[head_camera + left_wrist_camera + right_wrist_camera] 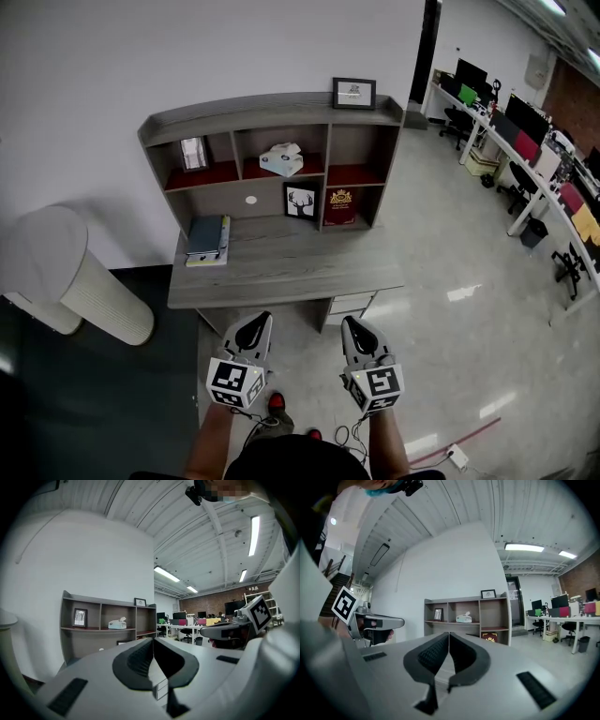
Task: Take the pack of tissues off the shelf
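Bare desktop (281, 258) before open-fronted shelf (272, 112)

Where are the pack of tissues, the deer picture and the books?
pack of tissues (281, 161), head view, its top face
deer picture (300, 202), head view, centre of the print
books (208, 238), head view, top cover

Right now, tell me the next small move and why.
Probably carry the right tongs forward toward the tissues. They sit in the shelf's middle upper compartment, across the desk, while it and the left tongs are shut, empty and short of the desk's front edge.
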`<state>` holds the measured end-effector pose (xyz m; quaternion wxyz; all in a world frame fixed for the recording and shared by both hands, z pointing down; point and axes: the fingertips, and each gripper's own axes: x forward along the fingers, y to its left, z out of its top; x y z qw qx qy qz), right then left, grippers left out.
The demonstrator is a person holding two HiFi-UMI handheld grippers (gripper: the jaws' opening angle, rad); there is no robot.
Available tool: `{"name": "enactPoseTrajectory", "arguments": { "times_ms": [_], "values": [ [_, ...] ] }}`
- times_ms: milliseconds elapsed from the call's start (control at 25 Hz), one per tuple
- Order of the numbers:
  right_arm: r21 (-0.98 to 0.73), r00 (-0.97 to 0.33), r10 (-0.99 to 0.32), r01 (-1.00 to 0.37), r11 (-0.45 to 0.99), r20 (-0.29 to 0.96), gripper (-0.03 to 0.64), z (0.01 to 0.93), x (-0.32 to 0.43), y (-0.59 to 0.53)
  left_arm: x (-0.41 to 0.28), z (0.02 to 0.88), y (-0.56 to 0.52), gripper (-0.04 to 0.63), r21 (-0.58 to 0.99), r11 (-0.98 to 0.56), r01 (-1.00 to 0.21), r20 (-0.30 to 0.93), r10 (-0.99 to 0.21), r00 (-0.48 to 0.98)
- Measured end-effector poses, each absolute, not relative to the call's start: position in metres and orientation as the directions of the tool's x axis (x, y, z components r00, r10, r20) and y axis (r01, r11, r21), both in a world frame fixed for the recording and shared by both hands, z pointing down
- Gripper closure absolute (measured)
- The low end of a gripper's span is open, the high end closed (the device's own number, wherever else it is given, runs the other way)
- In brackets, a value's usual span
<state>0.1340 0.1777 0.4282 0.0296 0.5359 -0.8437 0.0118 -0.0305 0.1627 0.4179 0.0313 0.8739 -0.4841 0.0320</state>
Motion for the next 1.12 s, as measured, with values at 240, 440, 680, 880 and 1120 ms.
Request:
{"name": "enactPoseTrajectory", "arguments": {
  "times_ms": [240,440,680,880,1120],
  "values": [
    [0.018,-0.418,-0.905,-0.907,0.421,0.072,0.588,0.427,0.108,0.146,-0.058,0.422,0.129,0.583,0.042,-0.525,-0.850,0.090,-0.845,0.526],
    [0.038,-0.391,-0.918,-0.918,0.394,0.068,0.588,0.424,0.086,0.122,-0.086,0.421,0.101,0.583,0.027,-0.518,-0.855,0.083,-0.851,0.519],
    [0.046,-0.371,-0.926,-0.926,0.375,0.075,0.588,0.429,0.058,0.097,-0.115,0.424,0.069,0.583,0.037,-0.531,-0.847,0.075,-0.843,0.532],
    [0.059,-0.365,-0.928,-0.927,0.369,0.072,0.588,0.429,0.042,0.081,-0.125,0.426,0.050,0.583,0.044,-0.547,-0.836,0.073,-0.833,0.548],
    [0.060,-0.356,-0.932,-0.931,0.360,0.066,0.588,0.427,0.039,0.055,-0.133,0.426,0.025,0.583,0.060,-0.544,-0.837,0.059,-0.835,0.547]
  ]
}}
